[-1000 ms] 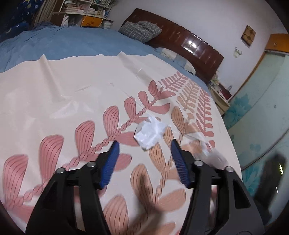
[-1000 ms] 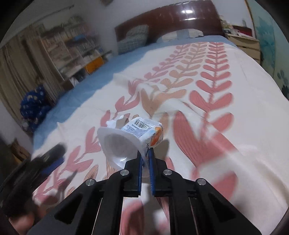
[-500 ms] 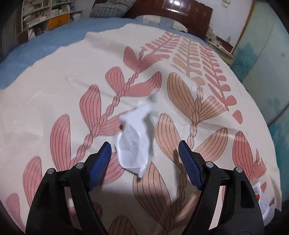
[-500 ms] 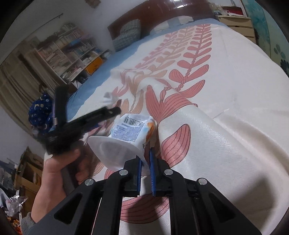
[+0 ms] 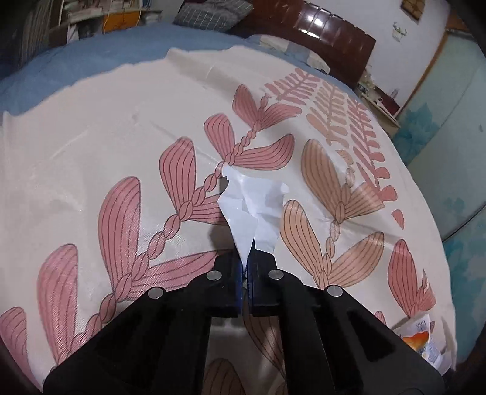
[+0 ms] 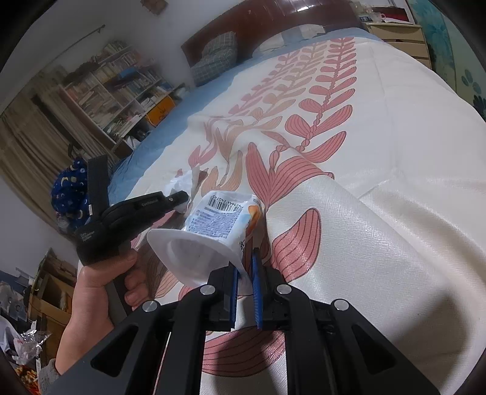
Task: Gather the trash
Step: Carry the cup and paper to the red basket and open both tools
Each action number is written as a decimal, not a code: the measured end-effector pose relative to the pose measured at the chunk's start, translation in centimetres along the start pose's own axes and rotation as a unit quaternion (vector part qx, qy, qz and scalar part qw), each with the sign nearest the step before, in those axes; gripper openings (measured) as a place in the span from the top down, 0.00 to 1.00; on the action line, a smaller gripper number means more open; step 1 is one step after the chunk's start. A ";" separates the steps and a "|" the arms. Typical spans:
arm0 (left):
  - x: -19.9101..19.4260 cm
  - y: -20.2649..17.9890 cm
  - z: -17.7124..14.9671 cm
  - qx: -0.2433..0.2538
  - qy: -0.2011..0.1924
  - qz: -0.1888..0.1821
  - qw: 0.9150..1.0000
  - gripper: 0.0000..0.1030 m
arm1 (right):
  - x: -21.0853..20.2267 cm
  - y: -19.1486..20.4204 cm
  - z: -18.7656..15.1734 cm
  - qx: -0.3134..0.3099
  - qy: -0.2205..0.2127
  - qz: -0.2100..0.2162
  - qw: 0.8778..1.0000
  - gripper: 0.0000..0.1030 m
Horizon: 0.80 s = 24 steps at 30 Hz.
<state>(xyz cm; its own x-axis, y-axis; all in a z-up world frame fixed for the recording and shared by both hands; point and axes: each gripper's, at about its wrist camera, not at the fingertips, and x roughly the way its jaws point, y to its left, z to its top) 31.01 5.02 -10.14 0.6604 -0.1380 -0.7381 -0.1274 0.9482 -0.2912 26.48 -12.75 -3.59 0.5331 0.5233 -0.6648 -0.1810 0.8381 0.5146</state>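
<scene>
- left gripper (image 5: 244, 267): jaws pinched tight on near corner of crumpled white paper (image 5: 253, 206)
- paper lies on cream bedspread (image 5: 91, 170), pink and tan leaf print
- printed cup (image 5: 425, 340) at lower right edge
- dark wooden headboard (image 5: 319, 36) beyond

We count two grippers: the left gripper (image 5: 245, 267) and the right gripper (image 6: 244, 284). We see two pieces of trash, one crumpled white paper (image 5: 253, 209) and one plastic cup (image 6: 212, 231) with a barcode label. We count one hand (image 6: 100, 282) in view, in the right wrist picture. There is one bed, with one leaf-print cover (image 5: 91, 170), one blue sheet (image 5: 91, 51) under it, one checked pillow (image 6: 217, 57) and one dark wooden headboard (image 5: 319, 27). We see one bookshelf (image 6: 121, 91) and one blue star-print bundle (image 6: 71, 188).
</scene>
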 end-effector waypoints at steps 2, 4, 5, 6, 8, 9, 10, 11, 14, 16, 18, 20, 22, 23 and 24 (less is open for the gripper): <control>-0.9 -0.3 -0.1 0.002 -0.016 -0.002 1.000 0.99 | 0.0 0.0 0.0 0.001 -0.001 0.001 1.000 0.90; -2.1 -0.8 -0.2 0.008 -0.031 -0.008 0.999 0.99 | 0.0 0.0 0.0 0.001 -0.001 0.002 1.000 0.90; -3.1 -1.4 -0.4 0.015 -0.043 -0.009 0.999 0.99 | 0.0 0.0 0.0 0.001 -0.002 0.002 1.000 0.90; -4.0 -1.8 -0.5 0.017 -0.051 -0.011 0.998 0.99 | -0.2 0.0 0.0 0.003 -0.006 0.003 1.000 0.90; -6.4 -2.6 -1.0 0.013 -0.068 -0.017 0.997 0.99 | -1.0 -0.1 -0.1 0.004 -0.026 0.007 1.000 0.90; -7.9 -3.0 -1.4 0.003 -0.075 -0.023 0.997 0.99 | -2.1 0.1 -0.1 -0.001 -0.047 0.012 0.999 0.90; -10.2 -3.5 -2.2 -0.020 -0.087 -0.039 0.995 0.99 | -2.7 0.4 -0.2 -0.009 -0.055 0.009 0.998 0.91; -11.7 -4.1 -2.7 -0.026 -0.091 -0.044 0.994 0.99 | -3.7 0.7 -0.4 -0.019 -0.064 0.005 0.998 0.92; -17.5 -7.5 -4.6 -0.004 -0.108 -0.047 0.993 0.99 | -6.6 0.6 -0.9 -0.023 -0.071 0.005 0.997 0.92; -21.4 -9.9 -6.0 0.020 -0.120 -0.045 0.992 0.99 | -10.6 -0.3 -1.8 -0.011 -0.085 0.006 0.996 0.92; -25.8 -12.3 -8.1 0.034 -0.144 -0.054 0.988 0.99 | -15.6 -1.4 -2.5 0.002 -0.112 0.005 0.994 0.92; -29.4 -14.9 -10.1 0.049 -0.151 -0.054 0.986 0.99 | -20.2 -2.8 -3.1 0.013 -0.129 0.007 0.991 0.92; -32.3 -17.4 -11.9 0.062 -0.155 -0.065 0.984 0.99 | -24.4 -4.2 -3.8 0.025 -0.141 0.011 0.990 0.92; -33.7 -18.9 -12.9 0.071 -0.157 -0.068 0.983 0.99 | -26.0 -4.8 -4.1 0.026 -0.143 0.009 0.989 0.92; -34.9 -20.2 -13.8 0.078 -0.160 -0.070 0.981 0.99 | -28.1 -5.6 -4.4 0.025 -0.145 0.006 0.989 0.92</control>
<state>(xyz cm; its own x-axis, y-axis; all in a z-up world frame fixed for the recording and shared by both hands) 0.31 -13.27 13.16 0.8656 -0.1973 -0.4603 0.0804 0.9619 -0.2612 8.83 -31.47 9.83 0.7476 0.4601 -0.4790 -0.1513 0.8202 0.5517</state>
